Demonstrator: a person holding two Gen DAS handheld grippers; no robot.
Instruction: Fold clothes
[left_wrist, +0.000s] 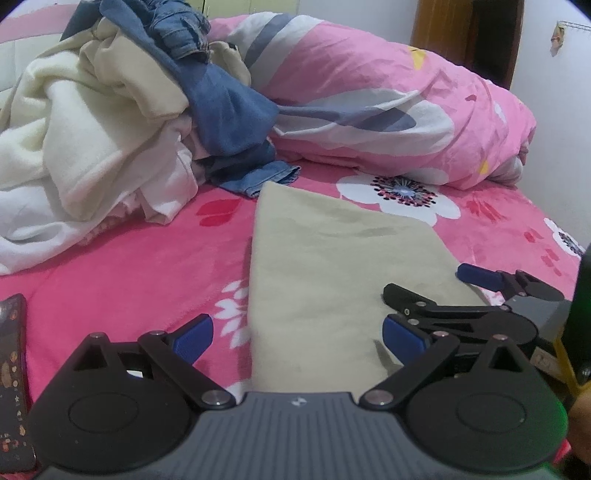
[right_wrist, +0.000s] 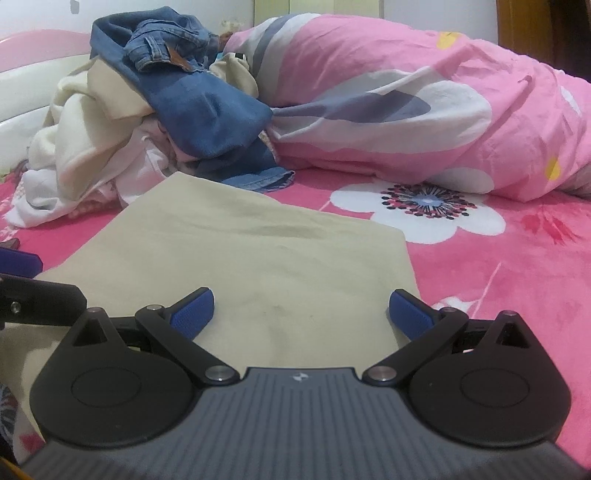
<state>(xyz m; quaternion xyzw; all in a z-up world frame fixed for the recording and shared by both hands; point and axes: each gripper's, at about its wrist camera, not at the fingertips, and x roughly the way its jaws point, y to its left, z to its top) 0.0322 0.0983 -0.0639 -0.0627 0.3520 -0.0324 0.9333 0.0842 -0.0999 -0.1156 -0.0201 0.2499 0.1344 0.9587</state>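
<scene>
Cloth (right_wrist: 236, 258), beige, lies flat mid-frame on the bed (right_wrist: 517, 258), pile (left_wrist: 110, 129) at upper left. Left gripper (left_wrist: 297, 338) and right gripper (right_wrist: 301, 310) both gape wide, empty, over its near edge. Best pinch both near corners evenly, then lift together.

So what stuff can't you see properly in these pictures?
- Near end of the beige cloth: both views, hidden under the gripper bodies.
- Bottom of the clothes pile: both views, buried under the top garments.
- Dark patterned object: left wrist view, cut off by the left edge.
- Right gripper: left wrist view, partly cut off at the right edge; in its own view its jaws are apart.
</scene>
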